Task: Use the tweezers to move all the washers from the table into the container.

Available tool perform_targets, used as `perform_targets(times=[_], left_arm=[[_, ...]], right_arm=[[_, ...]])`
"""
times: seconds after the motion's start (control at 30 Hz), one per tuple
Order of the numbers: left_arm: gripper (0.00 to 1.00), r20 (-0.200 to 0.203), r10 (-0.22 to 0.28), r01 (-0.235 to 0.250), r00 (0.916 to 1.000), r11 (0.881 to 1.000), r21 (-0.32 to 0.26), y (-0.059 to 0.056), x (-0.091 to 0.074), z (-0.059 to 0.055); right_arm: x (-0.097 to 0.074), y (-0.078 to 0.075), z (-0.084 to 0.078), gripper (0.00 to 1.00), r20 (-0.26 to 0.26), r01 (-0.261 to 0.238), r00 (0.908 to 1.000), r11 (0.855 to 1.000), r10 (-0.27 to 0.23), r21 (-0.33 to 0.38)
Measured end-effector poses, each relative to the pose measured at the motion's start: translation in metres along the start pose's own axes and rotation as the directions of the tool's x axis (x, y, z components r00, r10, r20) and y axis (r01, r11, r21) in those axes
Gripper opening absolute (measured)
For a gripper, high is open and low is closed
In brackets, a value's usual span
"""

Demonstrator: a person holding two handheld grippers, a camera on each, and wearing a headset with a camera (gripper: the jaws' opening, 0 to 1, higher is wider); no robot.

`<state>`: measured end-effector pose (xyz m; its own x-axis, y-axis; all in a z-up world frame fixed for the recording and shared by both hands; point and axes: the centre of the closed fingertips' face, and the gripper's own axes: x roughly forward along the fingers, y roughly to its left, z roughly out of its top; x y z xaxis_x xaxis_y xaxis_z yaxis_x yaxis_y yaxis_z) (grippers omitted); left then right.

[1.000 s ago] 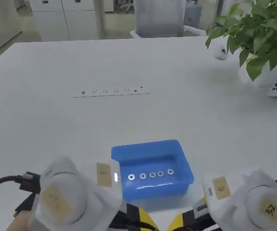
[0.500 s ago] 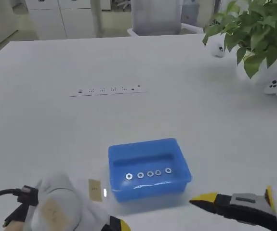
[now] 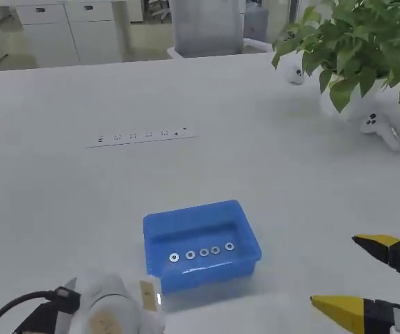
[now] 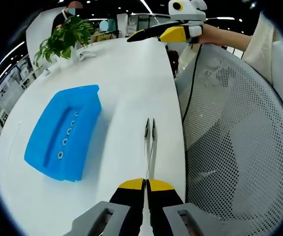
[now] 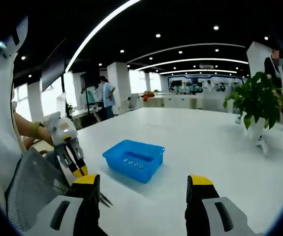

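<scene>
Head view: five washers [image 3: 201, 252] sit in a row inside the blue container [image 3: 206, 273]. The left gripper [image 4: 145, 183] pinches the tweezers [image 4: 150, 142] near the table [image 3: 255, 153] edge, and the right gripper [image 3: 353, 275] gapes wide. A slackened pinch could drop the tweezers onto the mesh chair [image 4: 230, 123].

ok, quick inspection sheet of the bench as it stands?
Surface: white table, no loose washers seen on it.
Job's things: blue container holds five washers in a row; tweezers held in the left gripper.
Clutter: socket strip; small white object beside the plant.
Grippers: left gripper shut on the tweezers; right gripper open, empty.
Cables: black cable at the left gripper.
Surroundings: potted plant, mesh chair, people in the background.
</scene>
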<state>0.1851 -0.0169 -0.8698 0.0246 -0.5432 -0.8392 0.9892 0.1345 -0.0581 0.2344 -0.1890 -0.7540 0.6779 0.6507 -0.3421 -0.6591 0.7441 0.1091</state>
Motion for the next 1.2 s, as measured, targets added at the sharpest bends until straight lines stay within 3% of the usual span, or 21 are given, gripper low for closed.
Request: perform_targets(times=[0.33,0.43,0.57,0.67,0.73,0.8,0.87,0.9,0.93,0.97,1.0,1.03,1.1,1.13,1.17,1.2], left_arm=[[0.00,-0.061,-0.001,0.000,0.9982,1.000,-0.019,-0.005,0.006,-0.005],[0.00,-0.068,0.020,-0.021,0.9975,1.000,-0.012,-0.007,0.007,-0.006],[0.00,-0.066,0.055,-0.058,0.9963,0.997,-0.056,-0.005,0.006,-0.008],[0.07,-0.055,0.103,-0.108,0.9932,0.988,-0.111,-0.003,-0.002,-0.011],[0.08,-0.025,0.153,-0.155,0.9879,0.975,-0.162,-0.003,-0.014,-0.011],[0.11,0.032,0.201,-0.188,0.9792,0.953,-0.238,-0.005,-0.026,-0.008],[0.15,0.099,0.268,-0.225,0.9583,0.922,-0.316,-0.004,-0.039,-0.004],[0.19,0.132,0.310,-0.245,0.9414,0.898,-0.364,-0.002,-0.048,-0.003],[0.23,0.153,0.339,-0.258,0.9282,0.882,-0.394,-0.001,-0.053,-0.002],[0.26,0.191,0.392,-0.281,0.8997,0.855,-0.435,0.003,-0.063,0.001],[0.29,0.216,0.419,-0.281,0.8819,0.835,-0.472,0.004,-0.069,0.003],[0.30,0.254,0.456,-0.275,0.8531,0.807,-0.523,0.006,-0.078,0.006],[0.35,0.291,0.529,-0.304,0.7974,0.768,-0.563,0.014,-0.093,0.010],[0.40,0.305,0.567,-0.324,0.7654,0.749,-0.579,0.018,-0.101,0.011],[0.46,0.323,0.623,-0.352,0.7124,0.715,-0.604,0.024,-0.112,0.013],[0.53,0.338,0.652,-0.362,0.6791,0.698,-0.618,0.027,-0.119,0.015]], right_arm=[[0.000,-0.002,0.000,0.70,0.007,0.013,0.9999,0.999,-0.013,-0.036],[0.000,-0.001,0.000,0.71,0.012,0.005,0.9999,1.000,-0.005,-0.026],[-0.001,-0.002,0.000,0.71,0.019,-0.002,0.9998,1.000,0.002,-0.015],[-0.001,-0.001,0.002,0.71,0.032,-0.002,0.9995,1.000,0.002,-0.003],[-0.002,-0.003,0.002,0.71,0.033,0.001,0.9994,1.000,-0.001,0.002],[-0.002,-0.004,0.002,0.72,0.036,0.007,0.9993,1.000,-0.007,0.003],[-0.002,-0.005,0.004,0.72,0.044,0.014,0.9989,1.000,-0.014,0.005],[-0.003,-0.007,0.005,0.73,0.048,0.017,0.9987,1.000,-0.018,0.005],[-0.003,-0.008,0.005,0.73,0.050,0.020,0.9986,1.000,-0.020,0.005],[-0.003,-0.008,0.005,0.73,0.051,0.025,0.9984,1.000,-0.025,0.003],[-0.003,-0.008,0.005,0.73,0.051,0.029,0.9983,1.000,-0.029,0.001],[-0.003,-0.009,0.005,0.74,0.050,0.034,0.9982,0.999,-0.033,-0.001],[-0.004,-0.010,0.005,0.74,0.050,0.038,0.9980,0.999,-0.038,-0.005],[-0.004,-0.010,0.006,0.74,0.052,0.043,0.9977,0.999,-0.043,-0.008],[-0.004,-0.010,0.006,0.74,0.054,0.046,0.9975,0.999,-0.045,-0.010],[-0.005,-0.011,0.007,0.75,0.058,0.048,0.9972,0.999,-0.047,-0.010]])
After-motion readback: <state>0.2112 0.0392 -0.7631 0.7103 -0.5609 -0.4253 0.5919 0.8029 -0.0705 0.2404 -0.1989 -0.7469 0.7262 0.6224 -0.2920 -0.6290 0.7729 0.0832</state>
